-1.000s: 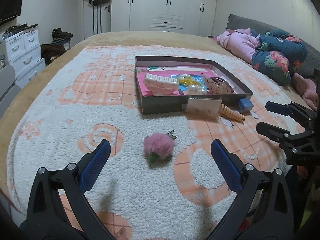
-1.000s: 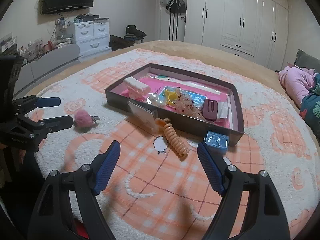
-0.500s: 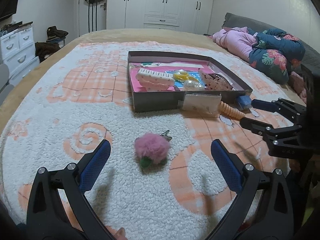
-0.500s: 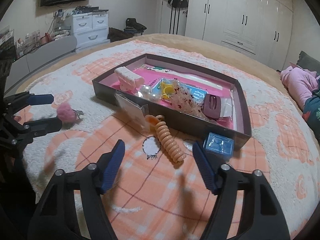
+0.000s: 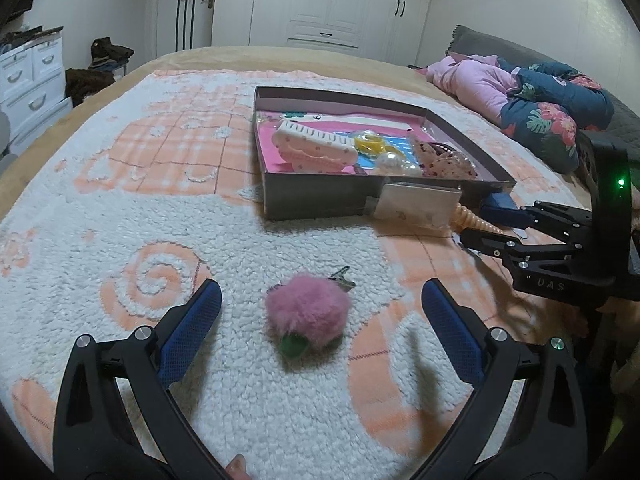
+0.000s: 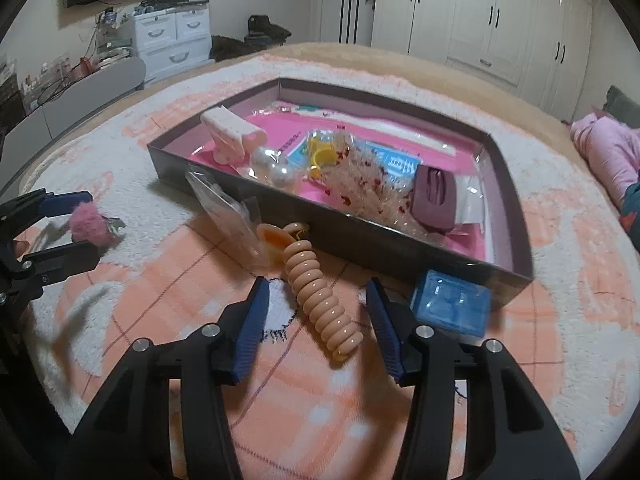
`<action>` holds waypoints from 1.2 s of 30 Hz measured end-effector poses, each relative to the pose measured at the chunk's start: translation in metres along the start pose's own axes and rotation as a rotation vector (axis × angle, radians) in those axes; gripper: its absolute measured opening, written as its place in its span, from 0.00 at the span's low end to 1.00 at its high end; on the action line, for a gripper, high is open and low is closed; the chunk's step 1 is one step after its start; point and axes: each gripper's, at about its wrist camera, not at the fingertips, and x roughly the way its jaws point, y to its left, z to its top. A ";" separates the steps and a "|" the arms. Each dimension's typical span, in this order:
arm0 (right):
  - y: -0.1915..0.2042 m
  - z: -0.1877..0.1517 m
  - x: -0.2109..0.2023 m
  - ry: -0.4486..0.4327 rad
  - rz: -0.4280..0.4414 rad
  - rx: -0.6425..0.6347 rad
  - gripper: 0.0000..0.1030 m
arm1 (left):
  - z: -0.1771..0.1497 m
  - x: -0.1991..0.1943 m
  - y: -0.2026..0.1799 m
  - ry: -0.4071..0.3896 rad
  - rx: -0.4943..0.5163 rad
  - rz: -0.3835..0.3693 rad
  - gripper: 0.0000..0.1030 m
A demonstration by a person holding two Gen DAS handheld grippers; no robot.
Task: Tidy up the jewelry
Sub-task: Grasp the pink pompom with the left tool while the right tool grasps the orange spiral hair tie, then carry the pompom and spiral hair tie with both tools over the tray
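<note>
Two grippers hover low over a fuzzy white-and-peach blanket on a bed. The left gripper is spread wide, a pink pom-pom hair clip lying untouched between its blue pads. The right gripper is also spread — a peach spiral hair tie lies between its fingers. Just beyond both sits a shallow grey box filled with hair accessories; a small blue case rests against the box's wall, right of the right gripper.
</note>
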 end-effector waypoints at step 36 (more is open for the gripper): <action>0.021 -0.038 -0.069 -0.060 0.049 0.063 0.17 | -0.001 -0.008 -0.055 0.008 0.134 -0.140 0.25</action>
